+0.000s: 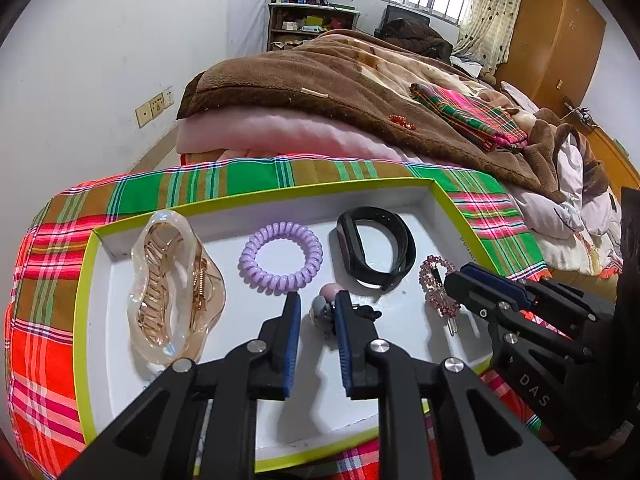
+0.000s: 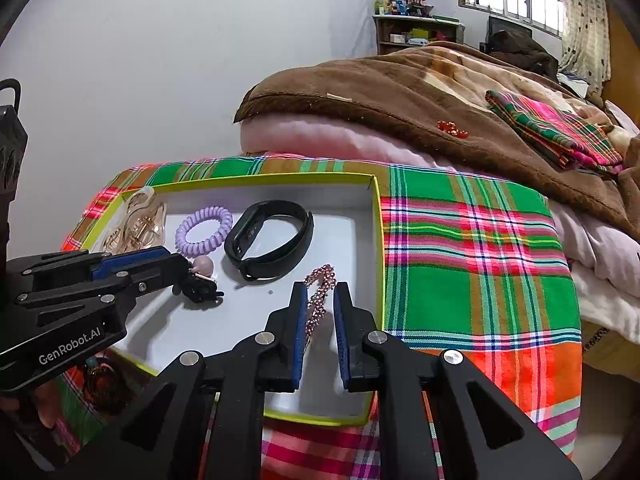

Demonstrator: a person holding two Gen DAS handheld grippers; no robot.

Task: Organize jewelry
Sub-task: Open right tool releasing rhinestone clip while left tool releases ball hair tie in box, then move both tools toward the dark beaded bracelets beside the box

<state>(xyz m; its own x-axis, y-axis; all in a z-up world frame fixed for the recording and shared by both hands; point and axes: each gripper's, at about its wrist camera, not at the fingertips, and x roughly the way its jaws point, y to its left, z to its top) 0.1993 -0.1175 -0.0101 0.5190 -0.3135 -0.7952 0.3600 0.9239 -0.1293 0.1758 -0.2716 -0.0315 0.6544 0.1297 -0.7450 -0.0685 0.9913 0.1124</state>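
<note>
A white tray with a yellow-green rim [image 1: 280, 193] [image 2: 377, 220] lies on a plaid cloth. In it are a clear amber claw clip [image 1: 172, 288], a purple spiral hair tie [image 1: 280, 256] [image 2: 204, 230] and a black wrist band [image 1: 376, 252] [image 2: 270, 240]. My left gripper [image 1: 317, 305] [image 2: 182, 269] is open over a bead hair tie [image 1: 329, 294] [image 2: 204, 266], which rests on the tray beside one finger. My right gripper [image 2: 320, 298] [image 1: 454, 278] is open around a pink beaded hair clip [image 2: 318, 304] [image 1: 434, 292], which lies on the tray floor.
The plaid cloth [image 2: 460, 260] covers the surface around the tray. Behind it is a bed with a brown blanket [image 1: 320, 80], a small red ornament [image 1: 402, 122] [image 2: 452, 129] and a folded plaid cloth [image 1: 468, 120]. A white wall stands on the left.
</note>
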